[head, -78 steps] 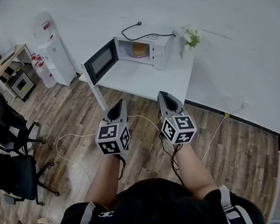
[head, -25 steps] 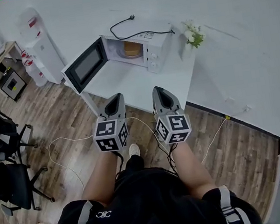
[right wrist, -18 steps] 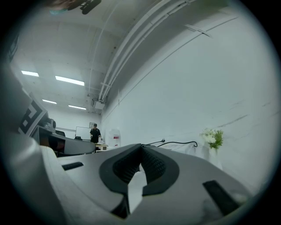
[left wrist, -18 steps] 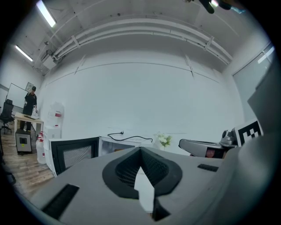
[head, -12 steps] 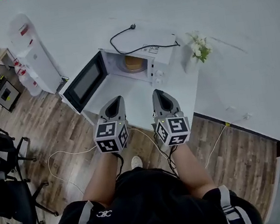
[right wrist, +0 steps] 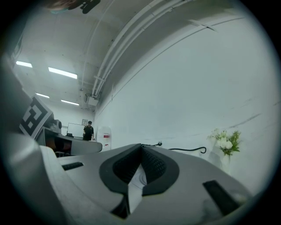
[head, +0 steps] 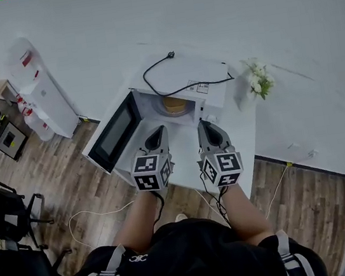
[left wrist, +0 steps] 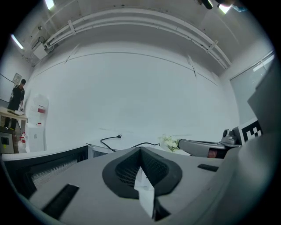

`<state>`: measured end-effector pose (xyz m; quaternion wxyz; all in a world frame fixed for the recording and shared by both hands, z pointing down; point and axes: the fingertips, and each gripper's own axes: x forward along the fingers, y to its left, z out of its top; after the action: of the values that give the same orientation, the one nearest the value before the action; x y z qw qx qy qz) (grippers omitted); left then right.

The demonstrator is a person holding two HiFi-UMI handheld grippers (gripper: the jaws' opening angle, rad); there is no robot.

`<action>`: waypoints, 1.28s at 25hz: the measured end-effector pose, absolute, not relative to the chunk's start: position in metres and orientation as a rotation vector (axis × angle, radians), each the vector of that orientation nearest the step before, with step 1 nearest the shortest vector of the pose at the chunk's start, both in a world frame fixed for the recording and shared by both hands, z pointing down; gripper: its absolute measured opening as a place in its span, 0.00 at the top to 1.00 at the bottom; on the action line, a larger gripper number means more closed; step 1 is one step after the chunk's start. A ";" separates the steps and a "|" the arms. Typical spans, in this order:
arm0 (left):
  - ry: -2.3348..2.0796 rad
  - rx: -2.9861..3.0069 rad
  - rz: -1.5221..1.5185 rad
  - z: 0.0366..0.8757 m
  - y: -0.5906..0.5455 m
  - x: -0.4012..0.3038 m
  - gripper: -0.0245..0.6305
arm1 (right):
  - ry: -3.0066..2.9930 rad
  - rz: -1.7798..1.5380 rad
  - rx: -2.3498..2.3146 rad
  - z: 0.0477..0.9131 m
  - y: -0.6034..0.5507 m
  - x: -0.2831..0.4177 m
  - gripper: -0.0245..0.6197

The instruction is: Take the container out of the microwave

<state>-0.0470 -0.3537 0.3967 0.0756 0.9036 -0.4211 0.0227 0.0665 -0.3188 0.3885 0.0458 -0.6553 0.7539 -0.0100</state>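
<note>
A white table (head: 243, 131) carries the white microwave (head: 213, 86). The microwave's dark-windowed door (head: 113, 135) stands wide open on the left gripper's side. Just in front of the microwave's opening hover the left gripper (head: 157, 132) and the right gripper (head: 204, 125), each clenched on nothing. Inside the microwave sits the round tan container (head: 174, 105).
</note>
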 end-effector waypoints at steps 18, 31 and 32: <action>-1.168 2.797 0.285 0.450 -0.448 0.011 0.94 | 2.223 -0.120 -2.105 0.429 -0.391 0.128 0.96; -1.237 3.205 0.964 0.511 -0.512 0.053 0.94 | 2.176 -0.205 -2.173 0.462 -0.396 0.172 0.96; -1.221 3.239 1.053 0.518 -0.515 0.057 0.94 | 2.175 -0.207 -2.180 0.464 -0.395 0.175 0.96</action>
<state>0.0570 -0.5151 0.5180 -0.2361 0.8699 -0.3279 0.2829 0.1749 -0.3951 0.4645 0.0277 -0.7061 0.7044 -0.0672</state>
